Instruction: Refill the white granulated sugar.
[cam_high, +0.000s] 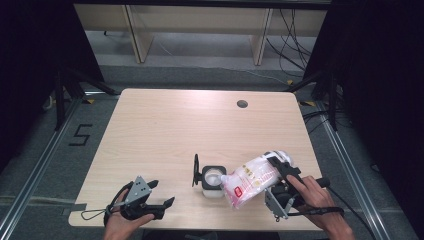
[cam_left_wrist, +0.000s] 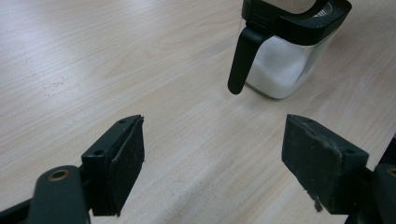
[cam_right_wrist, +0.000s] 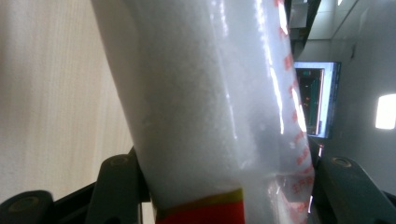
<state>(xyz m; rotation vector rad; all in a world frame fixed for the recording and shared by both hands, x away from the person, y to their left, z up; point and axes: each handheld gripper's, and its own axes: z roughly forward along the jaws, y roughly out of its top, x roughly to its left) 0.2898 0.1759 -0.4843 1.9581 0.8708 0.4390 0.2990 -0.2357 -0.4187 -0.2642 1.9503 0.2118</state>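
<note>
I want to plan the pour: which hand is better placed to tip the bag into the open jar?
Right. The right gripper already clamps the bag, tilted toward the jar; the left gripper rests open and apart.

My left gripper (cam_high: 159, 195) sits low at the near left, jaws wide apart with nothing between them, pointing right; my left hand (cam_high: 120, 220) wraps its body from below. My right gripper (cam_high: 280, 162) is tipped sideways at the near right, jaws clamped on a bag, right hand (cam_high: 312, 192) gripping behind.
</note>
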